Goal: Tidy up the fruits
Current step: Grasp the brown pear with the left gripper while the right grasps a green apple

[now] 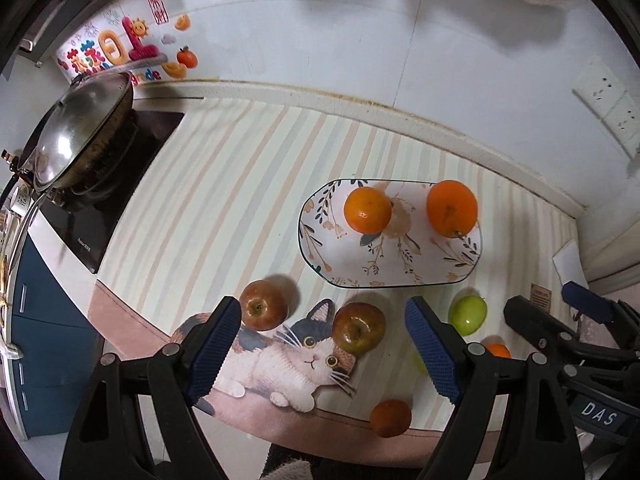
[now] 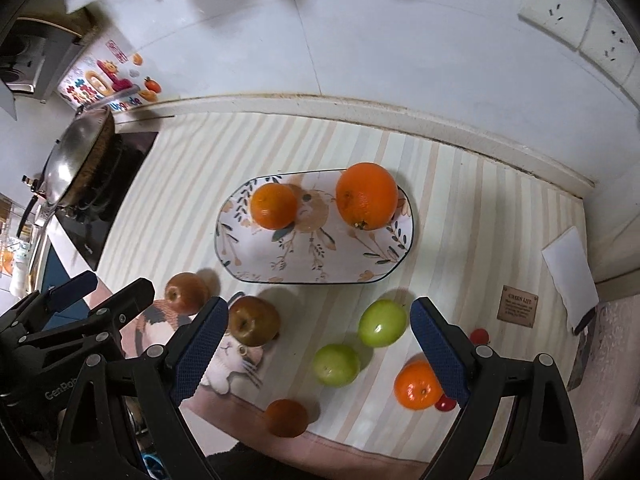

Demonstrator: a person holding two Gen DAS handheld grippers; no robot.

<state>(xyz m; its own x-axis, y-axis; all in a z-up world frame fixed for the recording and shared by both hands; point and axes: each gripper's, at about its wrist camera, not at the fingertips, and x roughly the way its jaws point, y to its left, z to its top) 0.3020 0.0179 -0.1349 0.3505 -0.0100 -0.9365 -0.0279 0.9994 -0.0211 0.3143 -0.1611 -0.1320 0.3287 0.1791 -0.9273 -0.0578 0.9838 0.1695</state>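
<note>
A floral oval plate (image 1: 352,268) (image 2: 280,264) holds a small orange (image 1: 367,210) (image 2: 274,206) and a bigger orange (image 1: 452,208) (image 2: 367,196). On the striped mat lie two red-brown apples (image 1: 264,305) (image 1: 359,327) (image 2: 186,293) (image 2: 253,320), two green apples (image 2: 382,323) (image 2: 336,365), two more oranges (image 2: 416,386) (image 2: 286,418) and small red fruits (image 2: 479,336). My left gripper (image 1: 324,340) is open and empty above the near apple. My right gripper (image 2: 316,348) is open and empty above the green apples.
A lidded wok (image 1: 76,136) sits on a stove (image 1: 116,200) at the left. The tiled wall (image 1: 320,40) with sockets (image 2: 576,20) runs behind. A white card (image 2: 570,272) and a brown label (image 2: 517,305) lie at the right. The counter's front edge is close below.
</note>
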